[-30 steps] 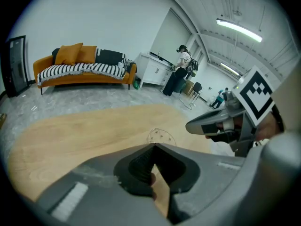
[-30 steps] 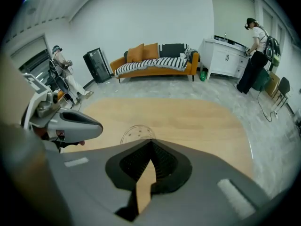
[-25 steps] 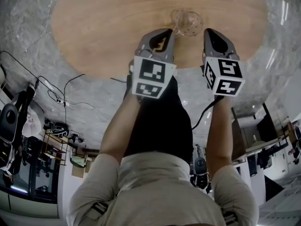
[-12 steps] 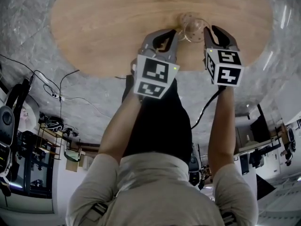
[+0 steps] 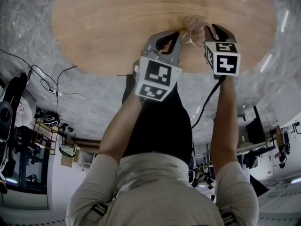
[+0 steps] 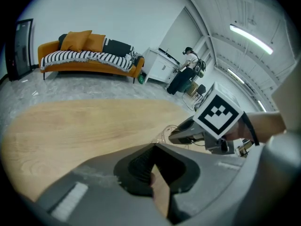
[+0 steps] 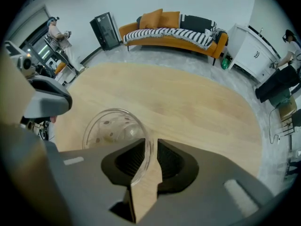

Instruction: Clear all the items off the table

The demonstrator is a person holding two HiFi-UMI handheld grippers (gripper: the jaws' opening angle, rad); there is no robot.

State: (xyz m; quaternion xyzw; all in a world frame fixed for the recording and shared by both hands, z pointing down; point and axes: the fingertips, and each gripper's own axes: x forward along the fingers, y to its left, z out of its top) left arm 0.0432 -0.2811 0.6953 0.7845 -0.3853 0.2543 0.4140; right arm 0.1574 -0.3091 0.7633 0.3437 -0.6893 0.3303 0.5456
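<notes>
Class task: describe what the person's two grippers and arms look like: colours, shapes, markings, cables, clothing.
Both the left gripper and right gripper are grey, each claw lined with black ribbed pads. Each carries a white cube printed with black square markers. A black cable trails from the right one. The arms emerge from short beige sleeves.
</notes>
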